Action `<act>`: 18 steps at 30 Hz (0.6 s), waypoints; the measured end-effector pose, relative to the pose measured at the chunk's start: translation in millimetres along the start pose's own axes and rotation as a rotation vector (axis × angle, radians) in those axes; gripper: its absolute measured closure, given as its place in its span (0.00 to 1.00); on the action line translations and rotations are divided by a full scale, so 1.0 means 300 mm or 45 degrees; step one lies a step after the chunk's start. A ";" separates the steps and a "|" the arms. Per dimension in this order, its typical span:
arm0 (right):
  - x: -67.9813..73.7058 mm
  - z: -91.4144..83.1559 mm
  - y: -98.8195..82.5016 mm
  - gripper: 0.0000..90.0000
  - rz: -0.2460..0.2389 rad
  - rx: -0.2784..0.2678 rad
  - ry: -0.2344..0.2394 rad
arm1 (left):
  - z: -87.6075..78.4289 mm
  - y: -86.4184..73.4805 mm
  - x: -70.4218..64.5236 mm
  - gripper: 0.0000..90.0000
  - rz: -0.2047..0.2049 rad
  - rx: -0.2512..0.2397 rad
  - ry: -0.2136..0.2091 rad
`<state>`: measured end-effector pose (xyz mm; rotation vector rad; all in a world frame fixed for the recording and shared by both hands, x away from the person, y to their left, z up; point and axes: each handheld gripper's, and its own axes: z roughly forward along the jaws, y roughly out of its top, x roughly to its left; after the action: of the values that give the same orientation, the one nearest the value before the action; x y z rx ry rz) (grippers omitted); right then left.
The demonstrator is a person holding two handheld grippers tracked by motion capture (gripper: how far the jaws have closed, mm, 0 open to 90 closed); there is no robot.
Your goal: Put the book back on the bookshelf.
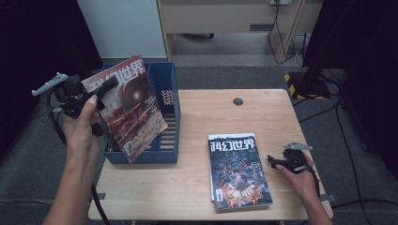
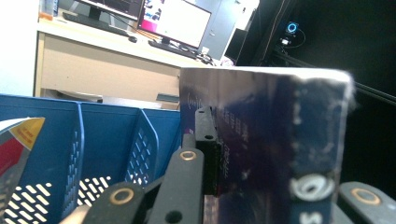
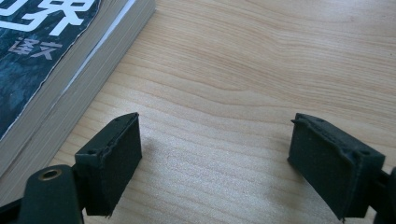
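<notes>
My left gripper [image 1: 109, 86] is shut on a red-covered magazine [image 1: 133, 105] and holds it tilted in the air over the blue file rack [image 1: 170, 89] at the table's left edge. In the left gripper view the jaws clamp the magazine [image 2: 271, 116], whose dark back cover faces the camera, with the rack's blue dividers [image 2: 79, 140] behind. A dark-covered magazine [image 1: 238, 171] lies flat on the table at front right. Just to its right, my right gripper [image 1: 273, 161] rests low and open. In the right gripper view its pads [image 3: 112, 158] stand wide apart over bare wood, beside the magazine's page edge [image 3: 88, 65].
The wooden table [image 1: 211, 112] has a round cable hole [image 1: 238, 101] near its far edge. Another magazine corner [image 2: 14, 149] pokes up in the rack's left slot. A desk with monitors [image 2: 175, 21] stands beyond, and cables lie on the floor at right.
</notes>
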<state>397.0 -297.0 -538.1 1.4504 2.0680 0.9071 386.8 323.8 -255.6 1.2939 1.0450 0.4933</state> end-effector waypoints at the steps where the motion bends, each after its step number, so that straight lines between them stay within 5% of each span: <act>1: 0.000 0.000 0.000 0.19 0.000 0.001 0.000 | -0.002 0.000 0.000 0.93 0.003 -0.005 0.006; 18: 0.000 0.000 0.000 0.19 0.000 0.000 0.000 | -0.028 0.010 0.035 0.93 0.028 -0.023 0.067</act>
<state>397.0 -297.0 -538.1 1.4509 2.0681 0.9069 385.5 337.5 -255.9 1.2836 1.0683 0.5549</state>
